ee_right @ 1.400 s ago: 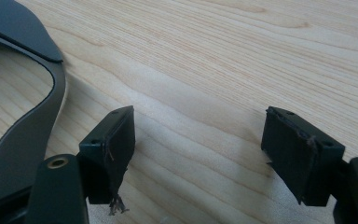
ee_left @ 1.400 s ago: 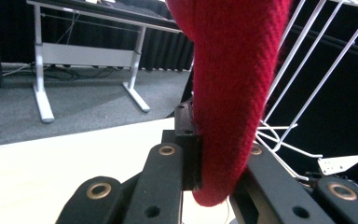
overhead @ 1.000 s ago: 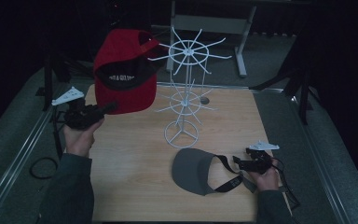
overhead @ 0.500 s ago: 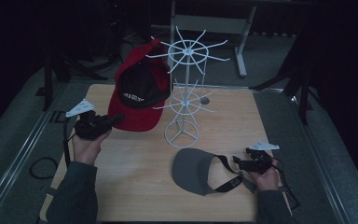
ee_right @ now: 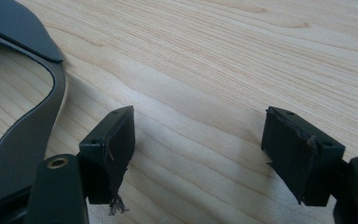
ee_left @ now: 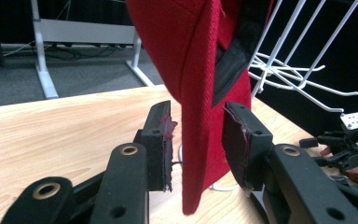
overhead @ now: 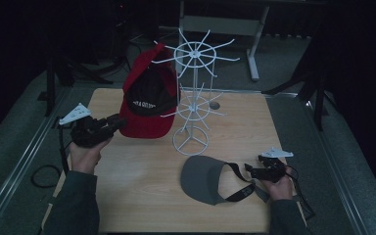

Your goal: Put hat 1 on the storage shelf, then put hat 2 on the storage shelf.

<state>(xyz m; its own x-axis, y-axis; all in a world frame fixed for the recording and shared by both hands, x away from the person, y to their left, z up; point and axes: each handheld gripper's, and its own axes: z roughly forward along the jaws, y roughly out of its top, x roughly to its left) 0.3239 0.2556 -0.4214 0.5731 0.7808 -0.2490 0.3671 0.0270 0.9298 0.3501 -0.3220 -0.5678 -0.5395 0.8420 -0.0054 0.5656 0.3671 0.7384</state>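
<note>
A red cap (overhead: pixel 147 105) with a black front panel hangs against the white wire rack (overhead: pixel 193 98) at the table's middle. My left gripper (overhead: pixel 120 122) sits at the cap's lower left edge. Its jaws have just been opening, and in the left gripper view (ee_left: pixel 196 140) the red brim (ee_left: pixel 191 70) hangs loose between the parted pads. A grey visor (overhead: pixel 203 178) with a black strap lies flat at the front. My right gripper (overhead: pixel 254 171) rests open beside the strap, and its view (ee_right: pixel 200 149) has bare wood between the fingers and the visor (ee_right: pixel 28 126) at the left.
The wooden table (overhead: pixel 127 196) has free room at the front left and the far right. Rack arms (ee_left: pixel 284 74) stick out close to the cap. Dark floor, a cable loop (overhead: pixel 44 175) and metal stands surround the table.
The red cap moved right and down from the left gripper's raised hold onto the rack. The left jaws opened off the brim. The right hand and visor stayed put.
</note>
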